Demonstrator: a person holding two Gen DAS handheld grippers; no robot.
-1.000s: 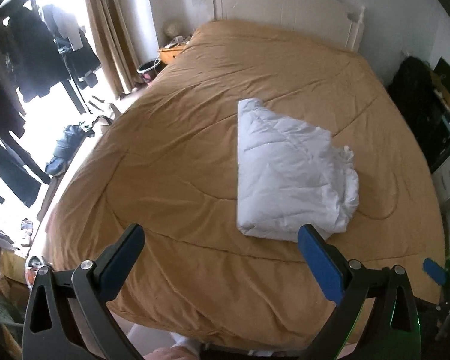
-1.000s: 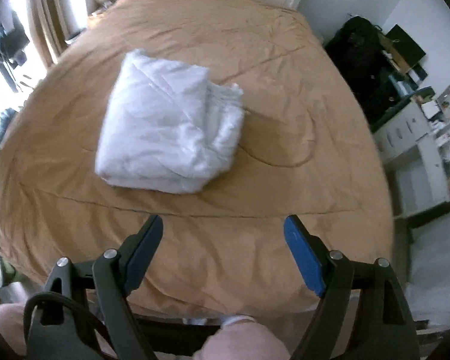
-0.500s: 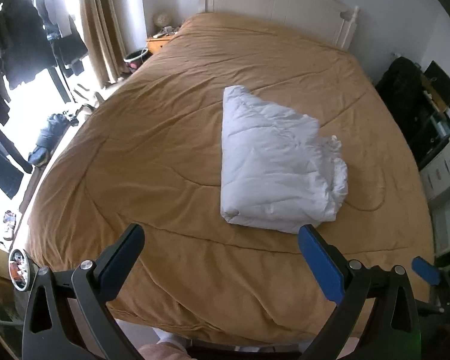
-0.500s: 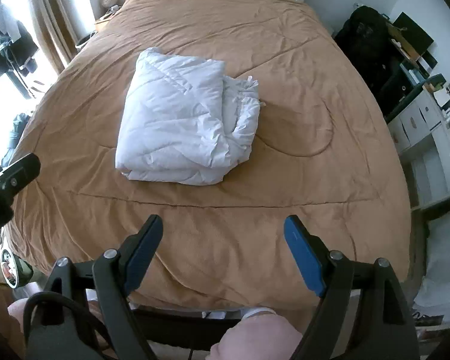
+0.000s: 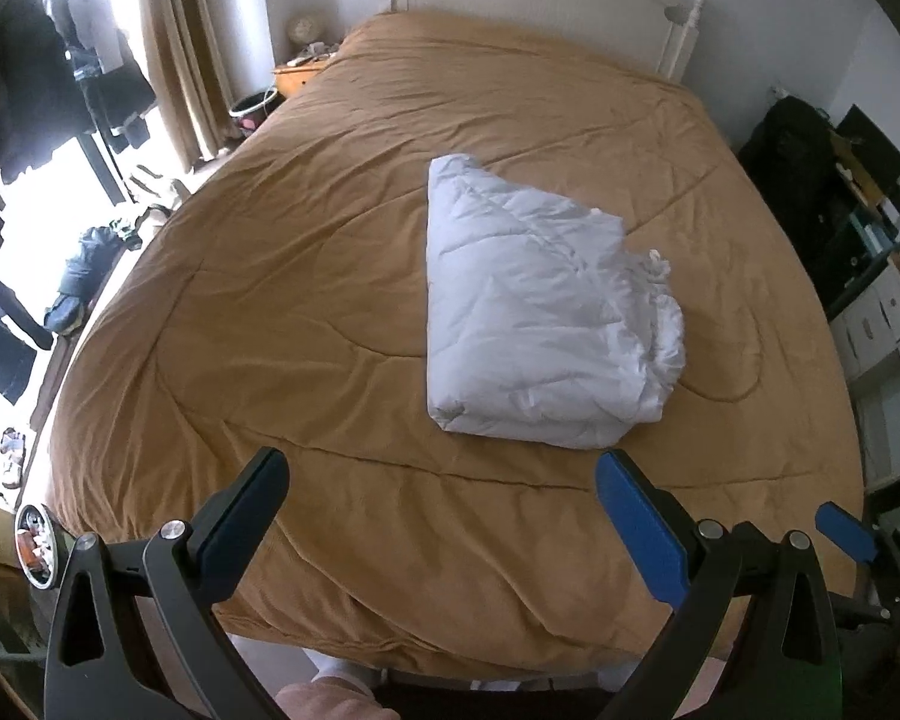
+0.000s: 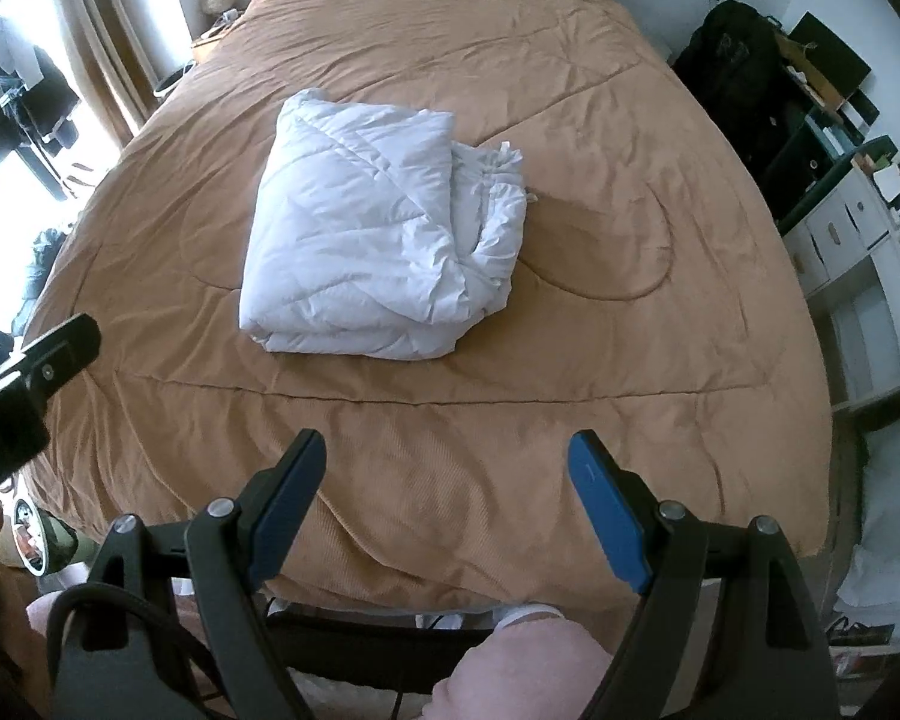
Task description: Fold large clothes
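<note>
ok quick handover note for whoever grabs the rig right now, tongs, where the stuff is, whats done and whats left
Left tongs: open, empty, held above the foot of the bed.
Right tongs: open, empty, same spot.
White padded garment: folded into a compact bundle mid-bed on the tan quilt, loose ruffled edges on its right side.
Done: the folding, by the look of it.
Left: maybe tidy those edges.

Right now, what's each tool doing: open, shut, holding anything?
Left tool: open, empty, above the bed's foot.
Right tool: open, empty, short of the folded white duvet.
</note>
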